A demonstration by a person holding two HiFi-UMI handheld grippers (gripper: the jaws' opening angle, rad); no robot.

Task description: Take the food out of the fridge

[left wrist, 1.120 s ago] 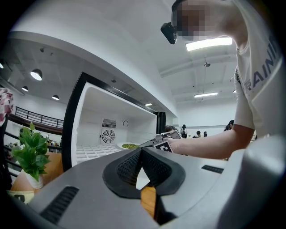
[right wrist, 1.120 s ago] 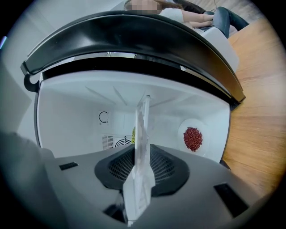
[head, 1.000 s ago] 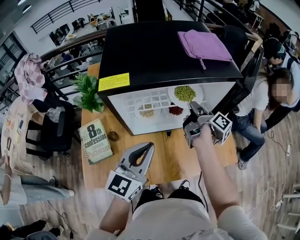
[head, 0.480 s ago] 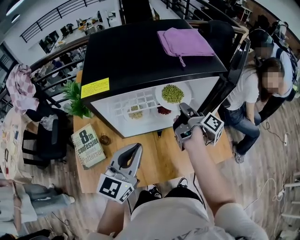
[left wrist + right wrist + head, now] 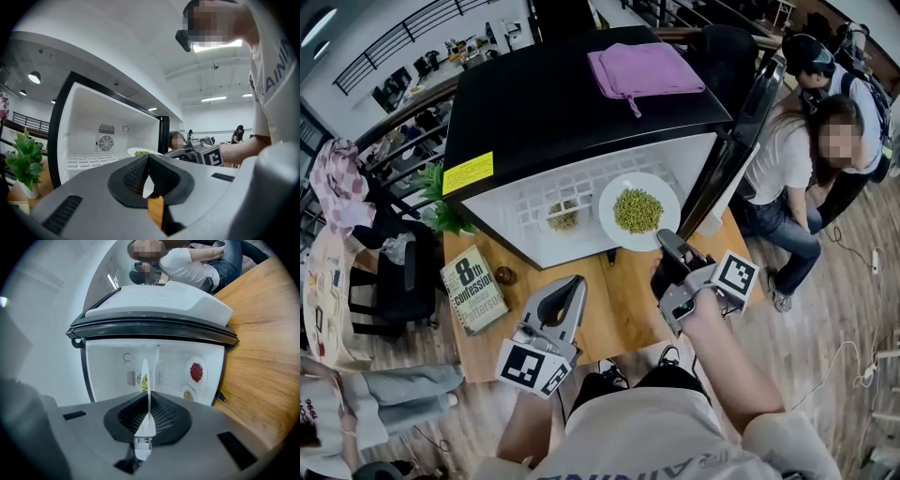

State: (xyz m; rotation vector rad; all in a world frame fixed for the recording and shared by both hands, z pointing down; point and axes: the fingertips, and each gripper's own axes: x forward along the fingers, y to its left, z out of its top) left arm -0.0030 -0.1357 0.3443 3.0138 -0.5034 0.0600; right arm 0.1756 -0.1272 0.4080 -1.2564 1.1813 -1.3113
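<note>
As its closed jaws pinch the plate (image 5: 612,225), right gripper (image 5: 663,238) has drawn it outward.

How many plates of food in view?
3. Green plate, half out of the fridge, clamped in the right gripper. Beige plate on the shelf, left of it. Red plate on the shelf, seen only in the right gripper view. Others may be hidden.

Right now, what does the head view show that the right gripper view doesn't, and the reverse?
Only the head view: the purple cloth, the book, the plant, the left gripper. Only the right gripper view: the dish of red beans. Both: the fridge, and the plate of green beans clamped by the right gripper.
</note>
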